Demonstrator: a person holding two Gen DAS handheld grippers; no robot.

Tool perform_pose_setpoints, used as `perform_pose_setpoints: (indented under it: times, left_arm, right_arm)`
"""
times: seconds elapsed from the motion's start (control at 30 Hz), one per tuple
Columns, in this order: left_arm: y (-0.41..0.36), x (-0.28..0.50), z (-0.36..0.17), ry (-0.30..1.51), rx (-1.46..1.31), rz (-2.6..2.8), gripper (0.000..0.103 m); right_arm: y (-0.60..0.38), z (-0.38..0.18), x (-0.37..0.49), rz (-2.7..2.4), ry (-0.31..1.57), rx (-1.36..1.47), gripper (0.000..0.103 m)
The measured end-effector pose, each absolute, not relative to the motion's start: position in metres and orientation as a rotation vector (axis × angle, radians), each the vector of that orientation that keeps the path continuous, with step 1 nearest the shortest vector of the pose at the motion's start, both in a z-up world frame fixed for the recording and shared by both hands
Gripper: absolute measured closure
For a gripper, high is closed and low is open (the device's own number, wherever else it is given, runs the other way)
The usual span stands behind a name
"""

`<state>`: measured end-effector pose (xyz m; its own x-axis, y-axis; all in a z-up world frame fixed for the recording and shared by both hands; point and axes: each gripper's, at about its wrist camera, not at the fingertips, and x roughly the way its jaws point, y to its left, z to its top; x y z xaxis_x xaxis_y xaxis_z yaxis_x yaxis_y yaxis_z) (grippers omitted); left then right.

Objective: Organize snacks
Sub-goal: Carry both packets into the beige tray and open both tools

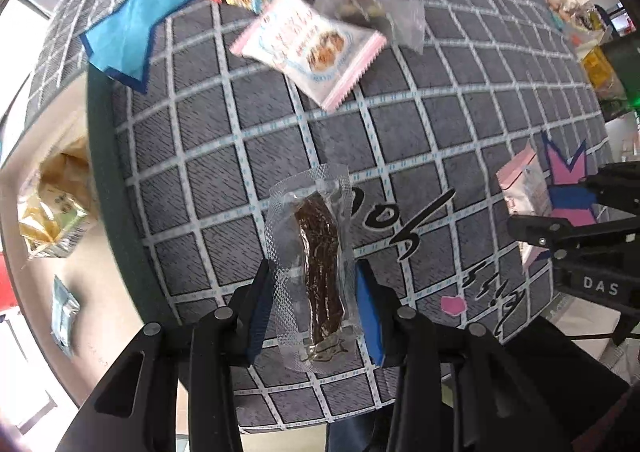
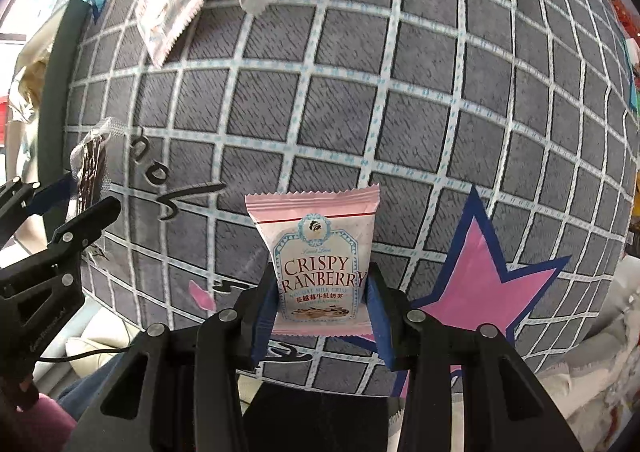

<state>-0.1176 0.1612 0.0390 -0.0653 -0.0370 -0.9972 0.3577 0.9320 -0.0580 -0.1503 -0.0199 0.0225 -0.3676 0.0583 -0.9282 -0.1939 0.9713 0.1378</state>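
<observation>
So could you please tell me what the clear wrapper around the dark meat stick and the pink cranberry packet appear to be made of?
The clear wrapper around the dark meat stick looks like transparent vacuum-sealed plastic: glossy, with a diamond-embossed texture along its edges. The pink cranberry packet looks like printed plastic film, fairly matte, with zigzag-cut, crimped end seals.

A grey grid-patterned mat (image 1: 400,123) with star shapes lies over a pale floor (image 1: 104,284).
</observation>
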Motion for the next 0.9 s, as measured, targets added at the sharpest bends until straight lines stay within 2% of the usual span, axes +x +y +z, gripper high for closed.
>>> perform_pose_setpoints:
  times: [0.4, 0.9]
  left_arm:
    - [0.201, -0.098, 0.100, 1.441, 0.202, -0.245, 0.060]
    - [0.321, -0.120, 0.108, 1.399, -0.012, 0.048, 0.060]
  right_arm:
    - [0.015, 0.058, -0.102, 0.364, 1.856, -0.108, 0.060]
    - [0.130, 0.088, -0.081, 0.643, 1.787, -0.259, 0.060]
